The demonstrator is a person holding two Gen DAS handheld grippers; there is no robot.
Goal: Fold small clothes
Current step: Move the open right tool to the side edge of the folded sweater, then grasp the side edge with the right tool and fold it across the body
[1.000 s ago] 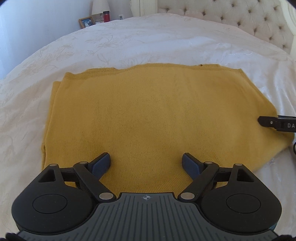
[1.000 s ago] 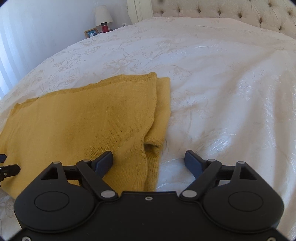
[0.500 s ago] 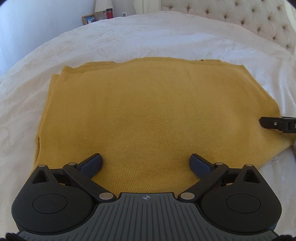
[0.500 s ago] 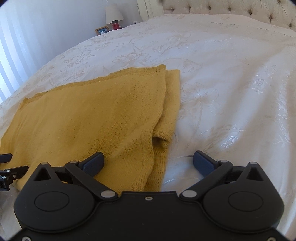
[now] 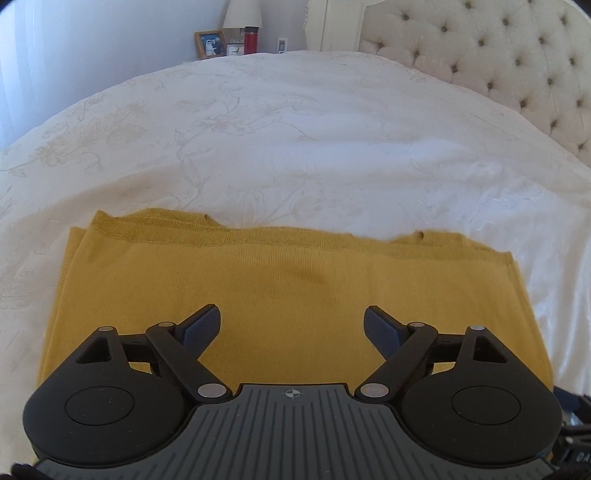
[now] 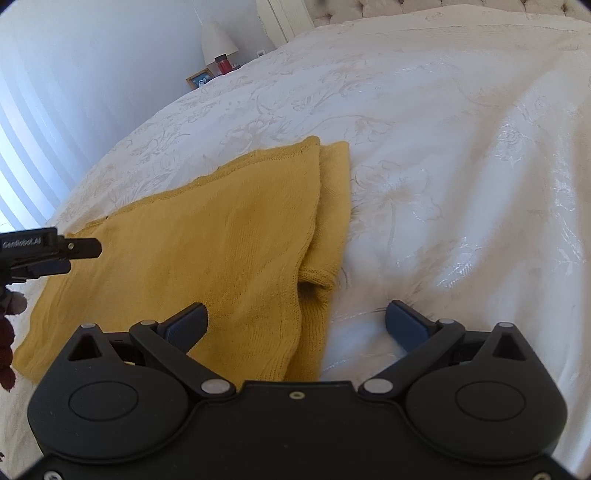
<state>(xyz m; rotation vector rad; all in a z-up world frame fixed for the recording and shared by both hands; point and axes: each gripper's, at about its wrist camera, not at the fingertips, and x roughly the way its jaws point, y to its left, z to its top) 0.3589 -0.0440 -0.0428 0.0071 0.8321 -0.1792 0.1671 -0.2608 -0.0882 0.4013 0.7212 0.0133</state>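
A mustard-yellow knit garment (image 5: 280, 288) lies folded flat on the white bedspread (image 5: 295, 147); it also shows in the right wrist view (image 6: 207, 251), with a doubled edge and a small rolled cuff on its right side. My left gripper (image 5: 292, 325) is open and empty, low over the garment's near half. My right gripper (image 6: 295, 323) is open and empty over the garment's near right edge, one finger above cloth, the other above bedspread. The left gripper's tip (image 6: 83, 248) pokes in at the left of the right wrist view.
A tufted cream headboard (image 5: 498, 59) runs along the far right. A bedside table at the far end holds a lamp (image 5: 242, 16), a photo frame (image 5: 210, 44) and a red cup (image 5: 251, 38). White bedspread (image 6: 461, 166) spreads wide right of the garment.
The left gripper has tilted up and pulled back, so the garment sits lower in its view and the right gripper's tip has left it. The right gripper swung slightly. Both stayed open.
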